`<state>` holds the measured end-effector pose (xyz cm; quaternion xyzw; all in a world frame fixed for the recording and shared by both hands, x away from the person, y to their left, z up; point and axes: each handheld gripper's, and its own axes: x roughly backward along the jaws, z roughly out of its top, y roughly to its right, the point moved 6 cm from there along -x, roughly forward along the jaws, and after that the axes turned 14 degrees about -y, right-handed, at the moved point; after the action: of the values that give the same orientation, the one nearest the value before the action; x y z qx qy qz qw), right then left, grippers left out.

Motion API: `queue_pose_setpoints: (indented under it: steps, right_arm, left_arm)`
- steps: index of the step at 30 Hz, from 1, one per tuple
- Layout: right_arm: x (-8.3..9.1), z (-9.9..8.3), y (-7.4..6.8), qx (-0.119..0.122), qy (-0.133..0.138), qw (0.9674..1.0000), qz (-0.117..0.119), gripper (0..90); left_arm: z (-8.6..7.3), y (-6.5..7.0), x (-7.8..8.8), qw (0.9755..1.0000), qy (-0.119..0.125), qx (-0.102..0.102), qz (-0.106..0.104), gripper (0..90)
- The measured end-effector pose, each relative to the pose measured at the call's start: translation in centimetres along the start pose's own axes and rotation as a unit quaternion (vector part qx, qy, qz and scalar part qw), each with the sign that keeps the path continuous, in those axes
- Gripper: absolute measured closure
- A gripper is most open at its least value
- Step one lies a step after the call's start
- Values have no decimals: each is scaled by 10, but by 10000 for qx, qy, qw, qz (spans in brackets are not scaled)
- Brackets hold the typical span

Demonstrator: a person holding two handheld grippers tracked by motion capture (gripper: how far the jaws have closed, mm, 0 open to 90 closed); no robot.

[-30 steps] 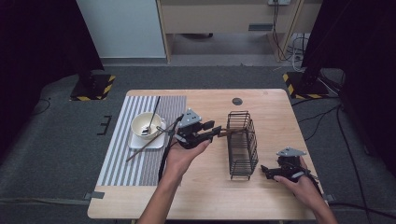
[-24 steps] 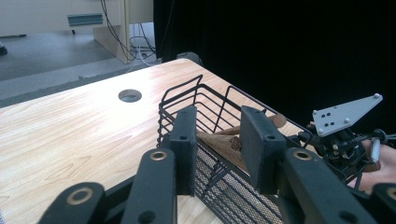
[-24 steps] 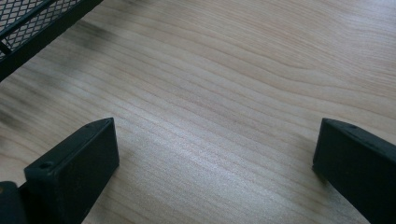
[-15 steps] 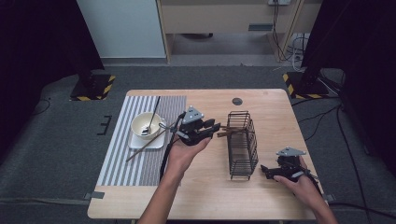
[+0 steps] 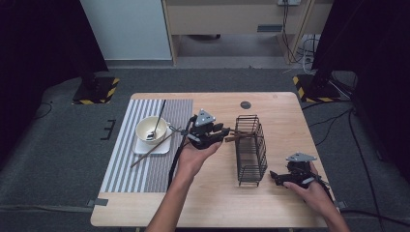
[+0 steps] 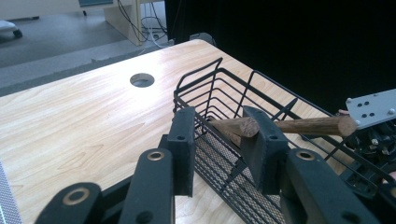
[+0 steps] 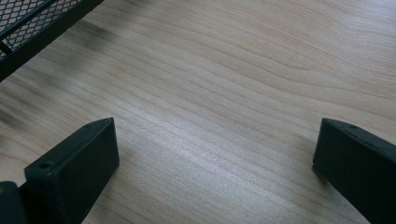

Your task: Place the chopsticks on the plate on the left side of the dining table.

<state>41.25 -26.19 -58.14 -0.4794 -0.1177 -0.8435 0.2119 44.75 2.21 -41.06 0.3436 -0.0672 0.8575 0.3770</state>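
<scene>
High view shows the pale wooden worktop point(image 5: 217, 193) carrying a grey striped placemat point(image 5: 145, 164) and a black wire basket point(image 5: 251, 150). Left claw point(image 5: 223, 135) has just been closing; its pads sit partly spread beside a brown wooden stick point(image 6: 299, 126) lying across the basket's rim. Right claw point(image 5: 274, 177) rests spread wide, empty, near the basket.
</scene>
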Motion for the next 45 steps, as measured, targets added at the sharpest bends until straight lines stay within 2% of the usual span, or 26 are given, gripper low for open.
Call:
queue_pose_setpoints:
  steps: [8, 11, 18, 24, 33, 41, 45]
  right_arm:
    - [0, 0, 0, 9, -5, 10000, 5, 1]
    - [0, 0, 0, 9, -4, 10000, 6, 1]
    - [0, 0, 0, 11, -5, 10000, 8, 1]
    - [0, 0, 0, 12, -5, 10000, 8, 1]
    - [0, 0, 0, 10, -6, 10000, 8, 1]
    - [0, 0, 0, 19, -9, 10000, 8, 1]
    - [0, 0, 0, 19, -9, 10000, 7, 1]
  left_arm:
    - [4, 6, 5, 9999, 61, -108, -112, 771]
    - [6, 7, 7, 9998, 60, -187, -14, 822]
    - [8, 10, 9, 9993, 110, -311, 183, 834]
    - [9, 7, 19, 9991, 278, -305, 127, 835]
    - [5, -3, 33, 9983, 544, -111, -168, 835]
    - [2, -12, 46, 9959, 839, 100, -320, 835]
    - [0, -18, 51, 9940, 987, 227, -424, 835]
